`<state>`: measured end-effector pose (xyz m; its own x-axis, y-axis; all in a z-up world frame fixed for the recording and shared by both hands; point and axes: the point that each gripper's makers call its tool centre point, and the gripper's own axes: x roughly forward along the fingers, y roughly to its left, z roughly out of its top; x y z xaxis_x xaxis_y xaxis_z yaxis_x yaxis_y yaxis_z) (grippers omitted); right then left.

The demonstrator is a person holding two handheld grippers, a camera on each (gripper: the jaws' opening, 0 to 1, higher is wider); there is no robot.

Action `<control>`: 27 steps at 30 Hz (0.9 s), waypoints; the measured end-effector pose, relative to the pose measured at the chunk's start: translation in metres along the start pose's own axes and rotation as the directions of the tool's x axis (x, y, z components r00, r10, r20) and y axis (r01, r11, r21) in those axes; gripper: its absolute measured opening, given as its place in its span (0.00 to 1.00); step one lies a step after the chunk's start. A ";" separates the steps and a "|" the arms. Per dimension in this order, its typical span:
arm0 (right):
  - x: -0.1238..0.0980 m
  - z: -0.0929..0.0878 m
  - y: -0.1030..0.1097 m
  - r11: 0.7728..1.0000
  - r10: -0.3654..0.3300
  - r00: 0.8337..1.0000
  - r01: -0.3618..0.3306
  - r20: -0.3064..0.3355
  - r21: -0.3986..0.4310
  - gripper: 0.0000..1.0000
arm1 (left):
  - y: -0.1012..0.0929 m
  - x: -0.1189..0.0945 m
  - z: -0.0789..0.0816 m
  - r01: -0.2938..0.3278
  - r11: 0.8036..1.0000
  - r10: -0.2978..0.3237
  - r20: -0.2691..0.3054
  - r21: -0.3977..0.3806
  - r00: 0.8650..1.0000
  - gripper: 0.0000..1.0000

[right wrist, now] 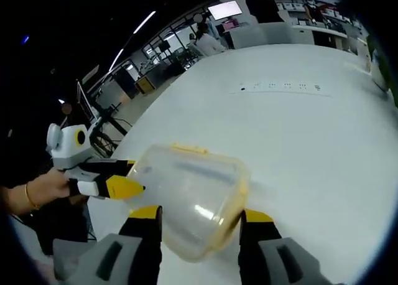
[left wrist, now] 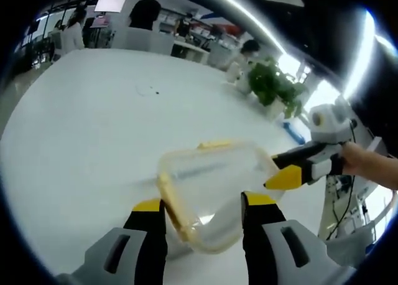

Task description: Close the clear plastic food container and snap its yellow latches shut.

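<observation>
A clear plastic container (left wrist: 211, 179) with a yellow rim lies on the white table (left wrist: 93, 148), its lid resting on it. One yellow latch (left wrist: 214, 145) shows on its far edge. My left gripper (left wrist: 203, 203) is open, and the container's near end lies between its jaws. A hand holds my right gripper (left wrist: 286, 178) at the container's right side, its yellow tip at the rim. In the right gripper view the container (right wrist: 193, 191) lies between the open jaws of my right gripper (right wrist: 199, 214), and the left gripper (right wrist: 121, 187) touches its left side.
A potted green plant (left wrist: 270, 86) stands at the table's far right edge. Small dark marks (left wrist: 148, 91) dot the tabletop beyond the container. People, desks and a screen (left wrist: 111, 3) fill the room behind. The table (right wrist: 311, 129) stretches wide beyond the container.
</observation>
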<state>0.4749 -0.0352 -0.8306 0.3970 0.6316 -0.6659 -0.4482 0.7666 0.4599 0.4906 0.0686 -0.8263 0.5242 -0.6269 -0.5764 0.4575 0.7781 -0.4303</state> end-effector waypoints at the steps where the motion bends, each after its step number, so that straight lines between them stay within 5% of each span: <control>1: 0.001 0.002 -0.001 1.000 0.000 1.000 0.000 0.004 0.001 0.47 | 0.002 0.002 0.002 0.002 1.000 -0.002 0.003 0.001 1.000 0.46; 20: 0.020 0.040 -0.022 1.000 -0.004 0.998 0.004 0.059 0.000 0.47 | 0.025 0.026 0.040 0.017 1.000 -0.018 0.040 0.019 0.999 0.46; 27: 0.026 0.051 -0.028 1.000 -0.002 0.997 0.002 0.079 0.001 0.47 | 0.031 0.032 0.048 -0.007 1.000 0.006 0.096 0.006 0.995 0.46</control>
<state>0.5386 -0.0343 -0.8307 0.4599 0.6375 -0.6181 -0.4465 0.7677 0.4596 0.5558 0.0705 -0.8245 0.5933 -0.6228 -0.5100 0.4581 0.7822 -0.4223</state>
